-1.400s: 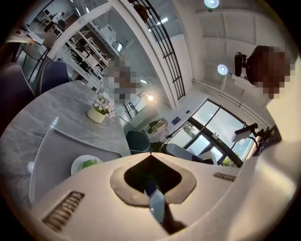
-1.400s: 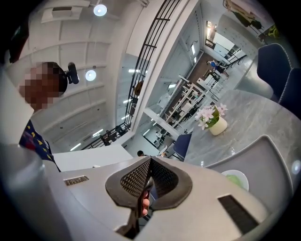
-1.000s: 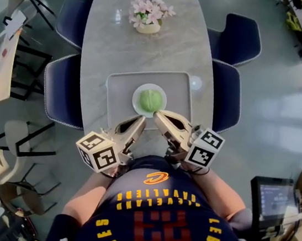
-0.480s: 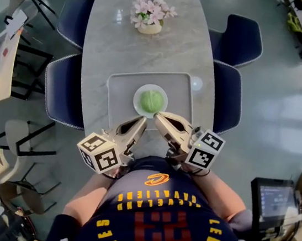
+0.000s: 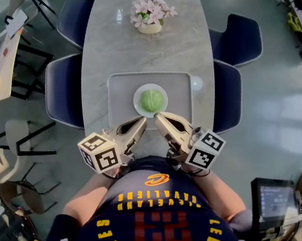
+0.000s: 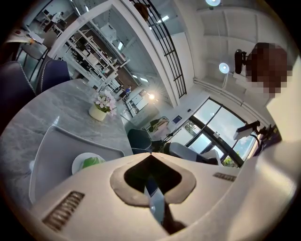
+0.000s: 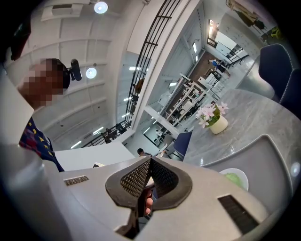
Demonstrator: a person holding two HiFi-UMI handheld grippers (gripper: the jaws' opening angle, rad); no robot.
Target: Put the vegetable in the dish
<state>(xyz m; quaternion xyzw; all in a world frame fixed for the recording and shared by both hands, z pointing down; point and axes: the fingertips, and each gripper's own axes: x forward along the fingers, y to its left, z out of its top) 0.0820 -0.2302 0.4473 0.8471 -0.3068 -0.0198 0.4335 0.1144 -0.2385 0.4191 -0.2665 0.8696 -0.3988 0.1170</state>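
almost nothing has moved in the last second: both grippers sit where they were at the table's near edge, and the vegetable has not shifted. head view: a grey tray [image 5: 122, 92] lies mid-frame on a marble table [image 5: 149, 50], with a white dish [image 5: 138, 101] at its centre. the green vegetable [image 5: 151, 100] already rests in that dish; it looks roundish, with no clear long axis. the right gripper [image 5: 159, 116] points its tips at the dish's lower rim, just below the vegetable in the frame. the left gripper [image 5: 139, 122] is lower and further left, so the right one is nearer. a pot of pink flowers [image 5: 149, 15] stands at the top of the frame. left gripper view: its jaws are pressed together with nothing between them, and the dish shows at lower left. right gripper view: its jaws are also closed and empty, with the dish at lower right. judging by this, the placing looks done.
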